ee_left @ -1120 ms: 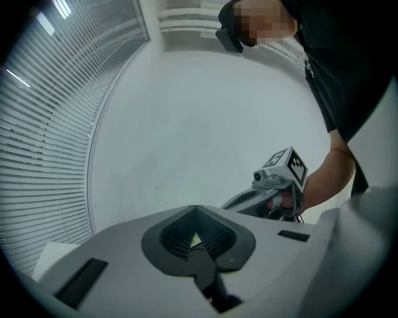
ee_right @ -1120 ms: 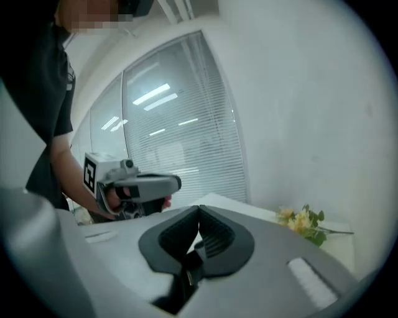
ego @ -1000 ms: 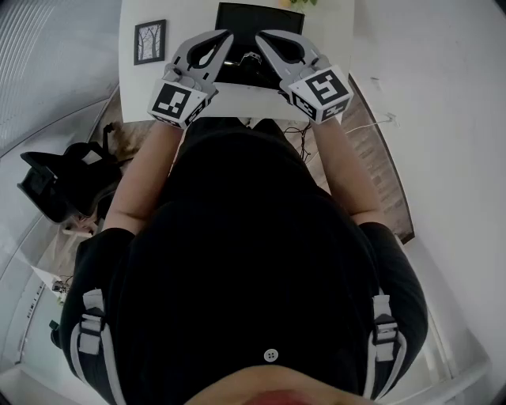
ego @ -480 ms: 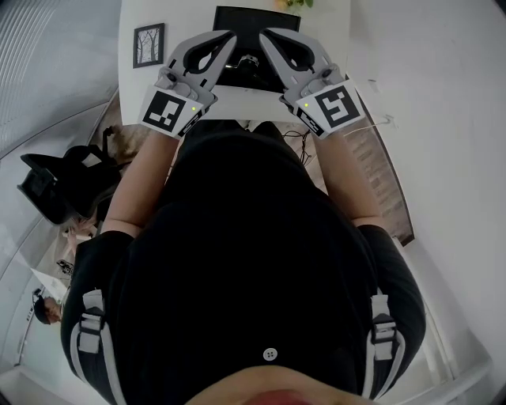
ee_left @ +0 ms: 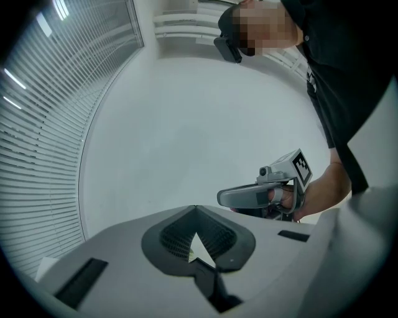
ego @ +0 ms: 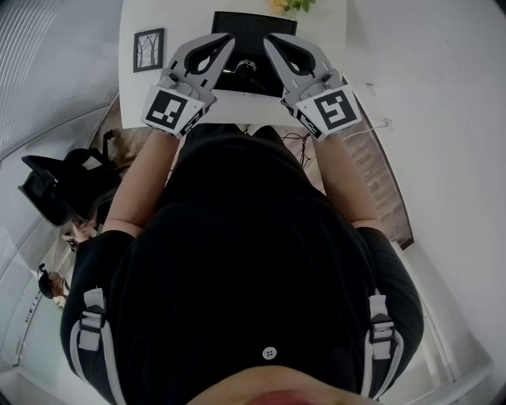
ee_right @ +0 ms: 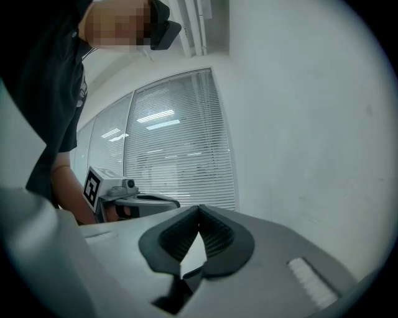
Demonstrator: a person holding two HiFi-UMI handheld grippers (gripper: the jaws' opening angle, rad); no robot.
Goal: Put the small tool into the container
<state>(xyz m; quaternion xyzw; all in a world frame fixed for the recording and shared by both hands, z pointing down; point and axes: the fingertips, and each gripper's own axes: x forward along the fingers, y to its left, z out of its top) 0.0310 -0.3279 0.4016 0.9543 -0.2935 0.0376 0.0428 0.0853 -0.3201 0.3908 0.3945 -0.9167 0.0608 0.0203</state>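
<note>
Here, seen from above your head, you hold both tools level in front of your black-clad chest, over the near edge of a white counter (ego: 186, 24). The left hand-held gripper (ee_left: 195, 210) is pressed together with nothing between its ribbed pads, and the right hand-held gripper (ee_right: 199, 208) is pressed together and empty too. Between their tips, farther off, lies a small pale-and-dark object, probably the small tool (ego: 247, 65); it is too small to make out. It rests against the dark rectangular container (ego: 257, 28), though whether inside it or just beside it cannot be told. Judging by its size, it should be light, stiff and prone to slip, so pinch it across its middle. A framed picture (ego: 149, 45) stands at the far left and flowers (ego: 288, 5) at the far edge. Nothing blocks the approach.
</note>
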